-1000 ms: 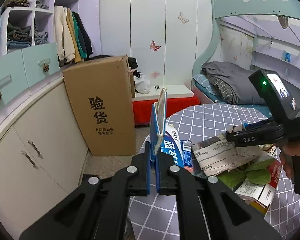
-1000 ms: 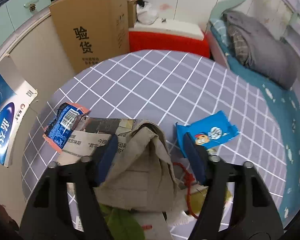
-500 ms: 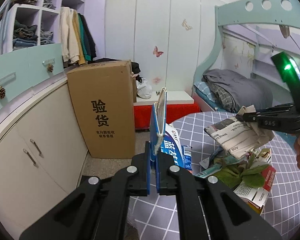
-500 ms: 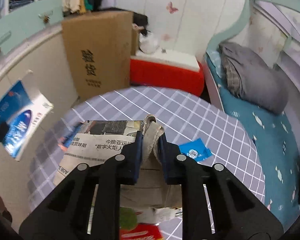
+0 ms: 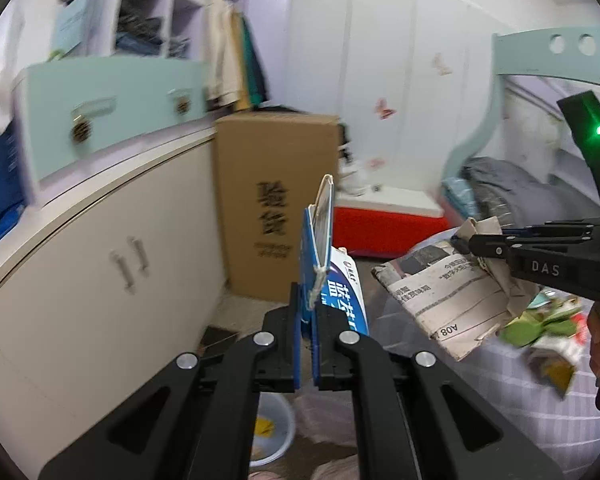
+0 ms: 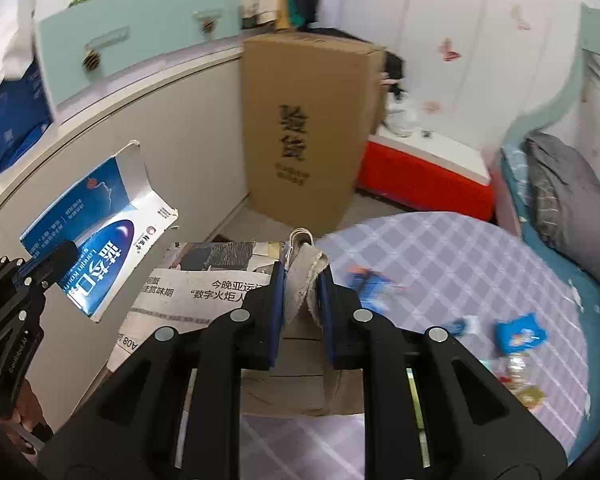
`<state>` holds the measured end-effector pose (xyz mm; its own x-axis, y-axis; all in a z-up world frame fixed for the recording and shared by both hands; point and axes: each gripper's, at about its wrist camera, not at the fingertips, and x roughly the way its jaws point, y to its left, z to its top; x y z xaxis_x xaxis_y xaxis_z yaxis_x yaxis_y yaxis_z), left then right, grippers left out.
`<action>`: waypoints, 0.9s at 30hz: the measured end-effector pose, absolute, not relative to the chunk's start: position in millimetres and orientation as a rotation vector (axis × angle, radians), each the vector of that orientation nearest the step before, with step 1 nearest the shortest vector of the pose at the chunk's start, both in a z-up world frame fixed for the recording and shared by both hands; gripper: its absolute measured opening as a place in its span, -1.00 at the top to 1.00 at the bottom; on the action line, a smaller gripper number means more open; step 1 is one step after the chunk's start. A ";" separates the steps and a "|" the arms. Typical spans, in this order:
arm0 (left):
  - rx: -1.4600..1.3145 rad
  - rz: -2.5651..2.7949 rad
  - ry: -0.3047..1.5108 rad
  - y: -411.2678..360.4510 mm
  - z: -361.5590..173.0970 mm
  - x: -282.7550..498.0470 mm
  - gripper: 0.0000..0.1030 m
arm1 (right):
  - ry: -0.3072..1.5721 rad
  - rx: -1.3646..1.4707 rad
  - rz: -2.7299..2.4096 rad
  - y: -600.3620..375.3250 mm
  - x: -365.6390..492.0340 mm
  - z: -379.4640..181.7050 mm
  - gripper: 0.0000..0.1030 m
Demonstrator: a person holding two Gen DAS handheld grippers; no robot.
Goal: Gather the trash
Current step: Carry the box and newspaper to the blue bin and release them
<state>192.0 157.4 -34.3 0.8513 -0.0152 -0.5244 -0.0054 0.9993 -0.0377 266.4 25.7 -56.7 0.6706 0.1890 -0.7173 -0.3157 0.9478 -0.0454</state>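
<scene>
From the left wrist, the left claw (image 5: pixel 307 344) is clamped on a flattened blue box (image 5: pixel 320 256) that stands edge-on at 12 o'clock, a white bucket (image 5: pixel 274 432) with a yellow scrap inside lies on the floor at 6 o'clock, and at 3 o'clock the right claw (image 5: pixel 476 246), marked "DAS", pinches a newspaper (image 5: pixel 444 292) reading "A08". From the right wrist, the right claw (image 6: pixel 300 300) is closed on newspaper (image 6: pixel 204 288) and brown paper (image 6: pixel 306 272) above the checked table (image 6: pixel 460 260), with the blue box (image 6: pixel 100 236) at 9 o'clock in the left claw (image 6: pixel 50 256) and a cardboard carton (image 6: pixel 308 128) printed "验货" at 12 o'clock.
</scene>
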 end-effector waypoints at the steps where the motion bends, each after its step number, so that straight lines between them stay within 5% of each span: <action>1: -0.044 0.015 0.565 167.7 -40.8 192.2 0.93 | 0.794 -0.171 0.297 36.5 269.1 -63.0 0.67; 16: -0.126 0.112 0.750 248.2 -119.9 231.7 0.90 | 0.907 -0.182 0.356 130.1 300.9 -140.4 0.66; 18: -0.162 0.124 0.785 255.0 -128.1 242.9 0.72 | 0.921 -0.181 0.348 132.4 306.0 -147.1 0.66; 20: -0.187 0.140 0.812 258.8 -135.0 248.4 -0.17 | 0.932 -0.183 0.346 134.3 308.6 -152.6 0.66; 27: -0.201 0.184 0.805 266.5 -141.2 245.9 -0.24 | 0.948 -0.194 0.357 137.7 307.5 -159.1 0.66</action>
<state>245.9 266.5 -141.2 0.6792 0.0862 -0.7289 -0.2383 0.9652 -0.1080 307.5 137.7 -159.1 0.5310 0.2129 -0.8202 -0.3814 0.9244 -0.0070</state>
